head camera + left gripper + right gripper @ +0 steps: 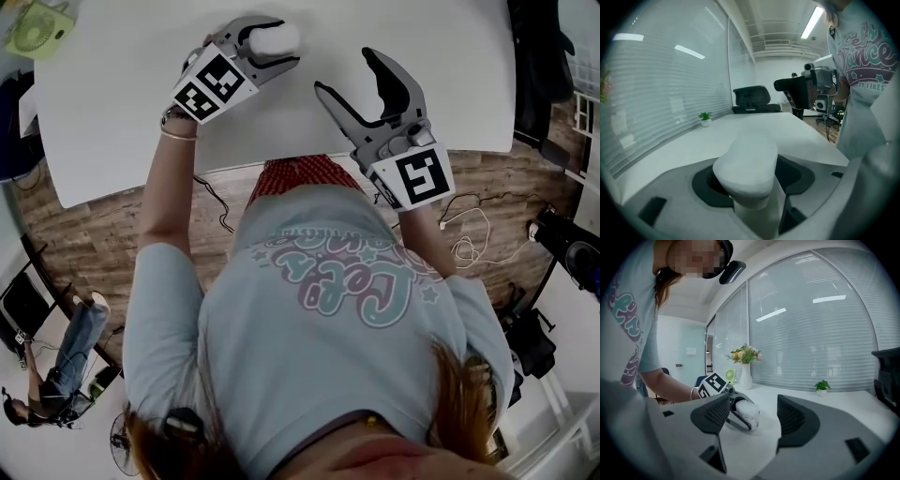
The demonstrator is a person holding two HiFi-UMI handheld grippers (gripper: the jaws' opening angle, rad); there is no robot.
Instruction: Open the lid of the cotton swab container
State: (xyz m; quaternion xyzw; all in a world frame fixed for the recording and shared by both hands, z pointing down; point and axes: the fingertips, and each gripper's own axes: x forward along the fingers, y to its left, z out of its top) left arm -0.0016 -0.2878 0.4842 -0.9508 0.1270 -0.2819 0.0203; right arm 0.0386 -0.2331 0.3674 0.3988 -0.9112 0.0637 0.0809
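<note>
The left gripper (pixel 289 42) has its jaws clasped round the body of the white cotton swab container (pixel 751 202), which stands on the white table (pixel 422 56). The right gripper (pixel 345 71) hangs well off to the side with its jaws spread and nothing between them. To my eye the job has barely begun: the container looks steadied, but its lid (pixel 746 159) is still seated on top and the free gripper has yet to reach it. I count one container with one lid, two grippers, one small potted plant (pixel 705 117), one vase of flowers (pixel 745 363) and one green fan (pixel 37 28).
</note>
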